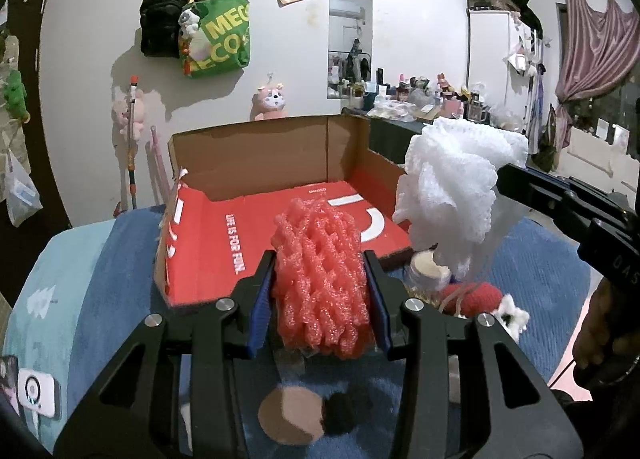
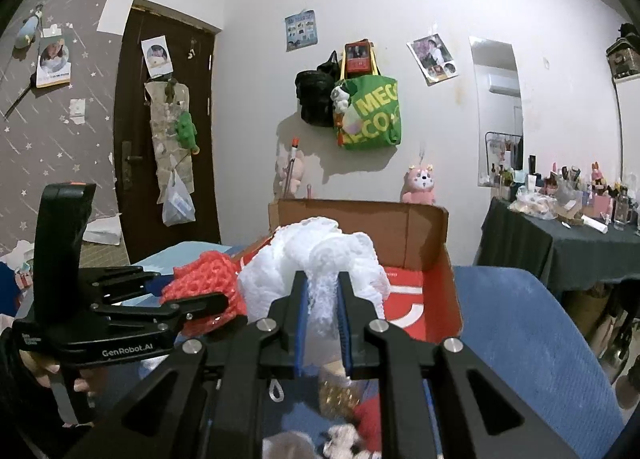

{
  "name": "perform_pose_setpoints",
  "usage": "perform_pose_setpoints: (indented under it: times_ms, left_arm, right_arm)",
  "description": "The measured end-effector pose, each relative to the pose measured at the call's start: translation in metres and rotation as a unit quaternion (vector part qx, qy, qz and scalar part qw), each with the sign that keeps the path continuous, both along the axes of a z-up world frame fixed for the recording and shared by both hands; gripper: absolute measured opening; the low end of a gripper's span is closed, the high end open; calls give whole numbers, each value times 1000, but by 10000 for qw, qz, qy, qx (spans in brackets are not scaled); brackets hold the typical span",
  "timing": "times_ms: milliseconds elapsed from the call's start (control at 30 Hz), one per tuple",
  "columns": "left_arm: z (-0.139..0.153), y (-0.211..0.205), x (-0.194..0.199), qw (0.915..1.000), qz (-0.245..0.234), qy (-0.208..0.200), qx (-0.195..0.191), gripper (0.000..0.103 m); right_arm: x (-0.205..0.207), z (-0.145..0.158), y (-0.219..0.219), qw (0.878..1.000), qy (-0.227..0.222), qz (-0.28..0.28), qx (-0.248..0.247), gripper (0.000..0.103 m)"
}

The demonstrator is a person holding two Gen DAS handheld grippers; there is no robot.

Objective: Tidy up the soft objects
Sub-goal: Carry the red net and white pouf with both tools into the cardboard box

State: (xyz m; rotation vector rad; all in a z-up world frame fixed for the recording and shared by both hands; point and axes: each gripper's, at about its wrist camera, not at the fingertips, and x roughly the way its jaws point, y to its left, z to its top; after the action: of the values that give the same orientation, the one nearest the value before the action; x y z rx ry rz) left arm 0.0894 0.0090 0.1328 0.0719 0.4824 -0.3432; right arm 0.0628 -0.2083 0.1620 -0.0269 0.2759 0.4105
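Left wrist view: left tool [image 1: 320, 279] is pinching pink netting [image 1: 320, 275]; right tool [image 2: 323, 299] is pinching white netting [image 2: 316, 271], near the box [image 1: 280, 163].

place: home bedroom | signs: door [image 2: 168, 147]; wall mirror [image 1: 349, 31]; cluttered cosmetics table [image 2: 560, 243]

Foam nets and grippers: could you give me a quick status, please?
Left gripper shut on red foam net. Right gripper shut on white foam net. Red cardboard box ahead, open, nothing blocking.

Red foam net [image 1: 322, 279] and white foam net [image 1: 452, 183], both crumpled, before the open cardboard box [image 1: 256, 155].
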Motion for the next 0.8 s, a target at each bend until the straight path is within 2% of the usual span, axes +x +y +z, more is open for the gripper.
perform_pose_setpoints:
  times_ms: [367,600,800]
  left_arm:
    - [29,2,58,9993,-313,174,-59,39]
    - [36,5,129,9967,-401,697,71,39]
    - [25,-2,194,9905,-432,1296,150,39]
  right_arm:
    - [68,17,3,9991,216,235,-277,14]
    - [141,24,16,9947,741,352,-627,14]
    - [214,10,39,9846,1311,179,-1146,15]
